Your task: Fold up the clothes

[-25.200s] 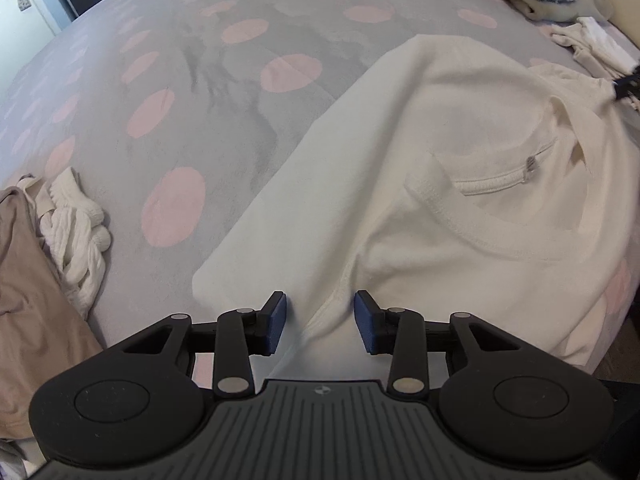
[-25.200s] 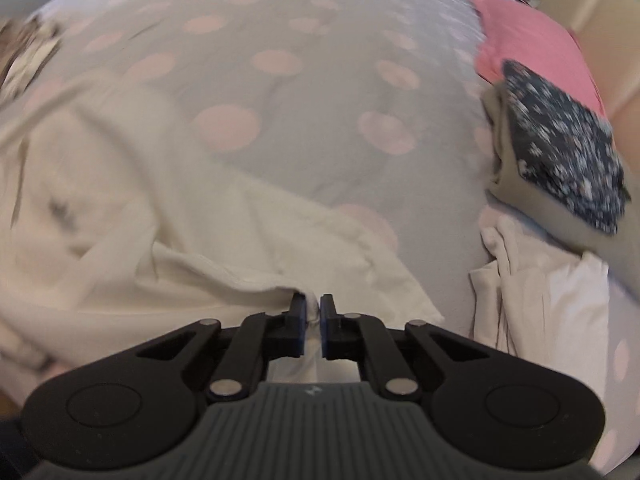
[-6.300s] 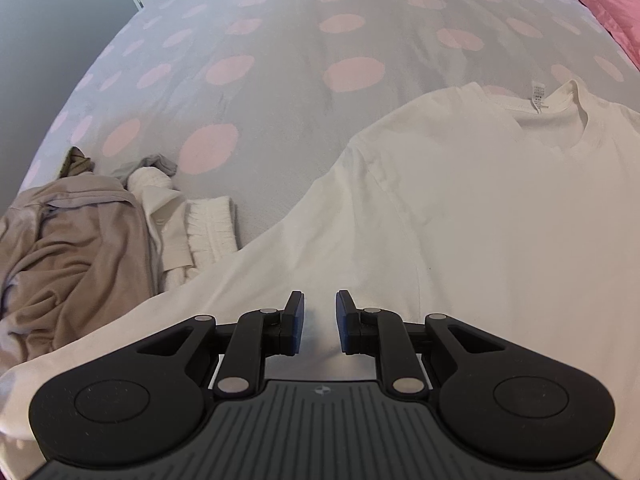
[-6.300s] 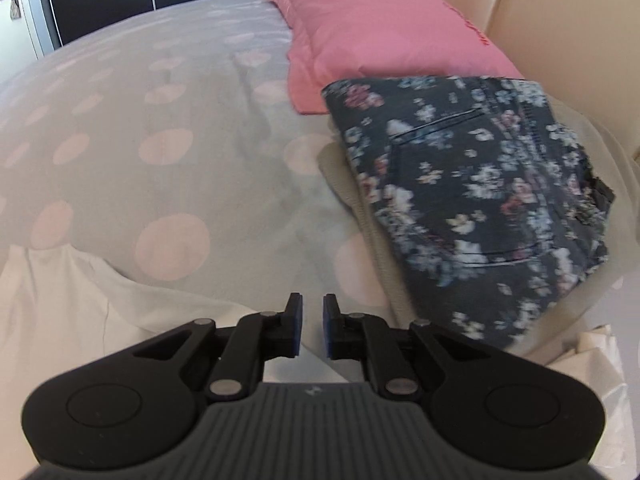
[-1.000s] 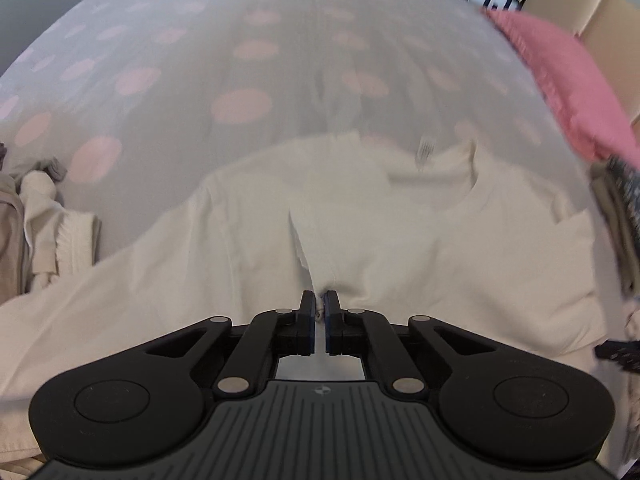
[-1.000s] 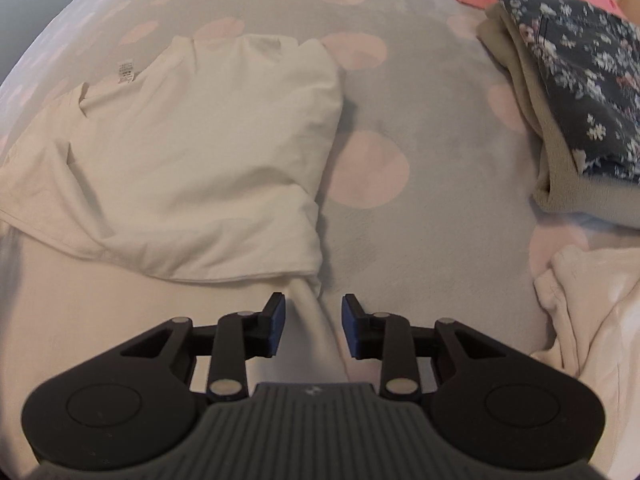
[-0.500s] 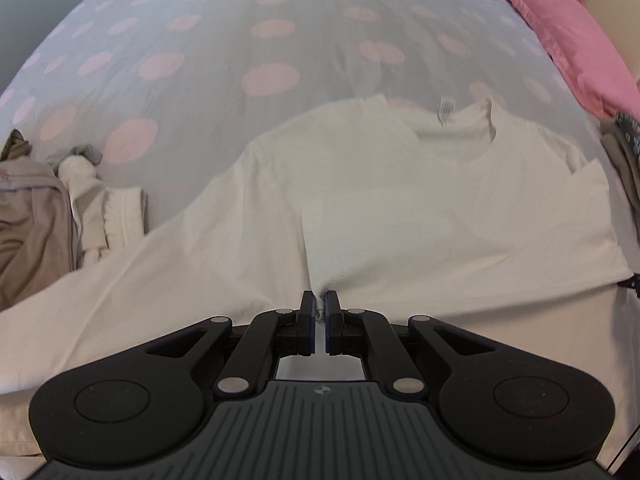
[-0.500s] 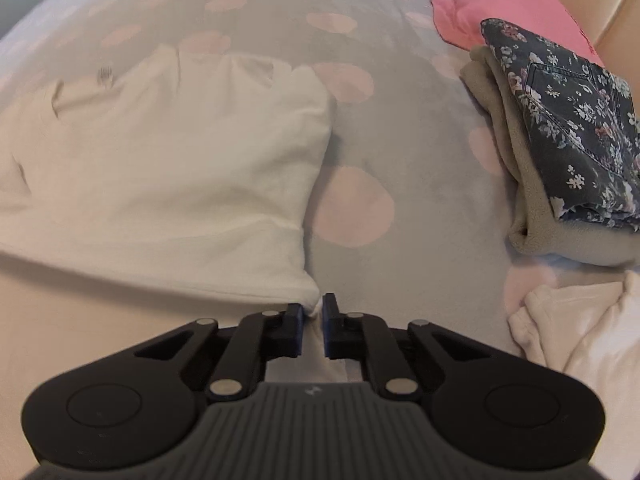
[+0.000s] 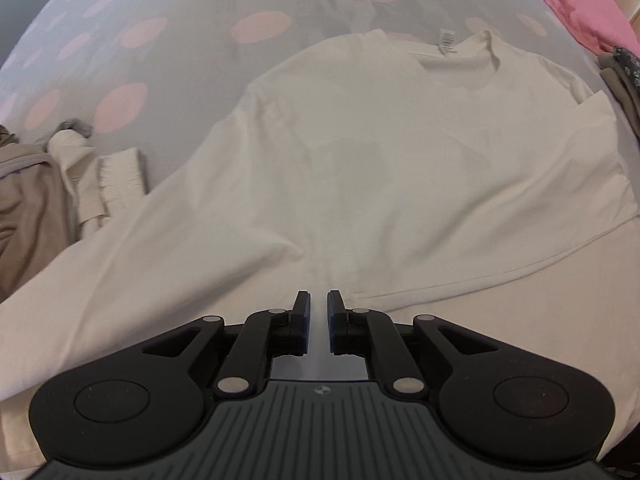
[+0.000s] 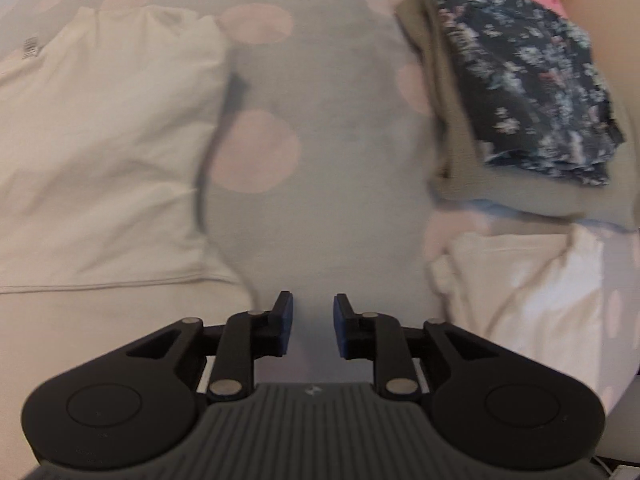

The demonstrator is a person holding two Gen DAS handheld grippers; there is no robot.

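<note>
— On the bed (image 9: 192, 8), item one: we list a cream long-sleeved shirt (image 9: 380, 168), laid flat, collar and label away from us, its bottom part folded up over the chest so the hem runs as a line across the near side.

— And the tongs?

— Left tongs (image 9: 319, 308): parted by a narrow gap, nothing between the pads, hovering just over the shirt near its folded hem. Right tongs (image 10: 313, 312): wider apart, empty, over bare bedspread just beside the shirt's right edge.

— Item two, the sleeve?

— One long sleeve (image 9: 92, 280) lies stretched out toward the left, unfolded. Just beside it we note a beige garment (image 9: 24, 208) and a crumpled white knit piece (image 9: 116, 176).

— Hazards we'd enter?

— Three, by our judgement. A shallow pinch may catch only the top layer, so the fold peels open on lifting. Dragging the sleeve across could pull the neighbouring pile along, since they sit so close. And on the right, the folded stack topped by floral fabric (image 10: 520, 92) and a loose white garment (image 10: 520, 280) stand near; a wide swing of that hand could disturb them. The right view is blurred, so we enter its edges loosely.
</note>
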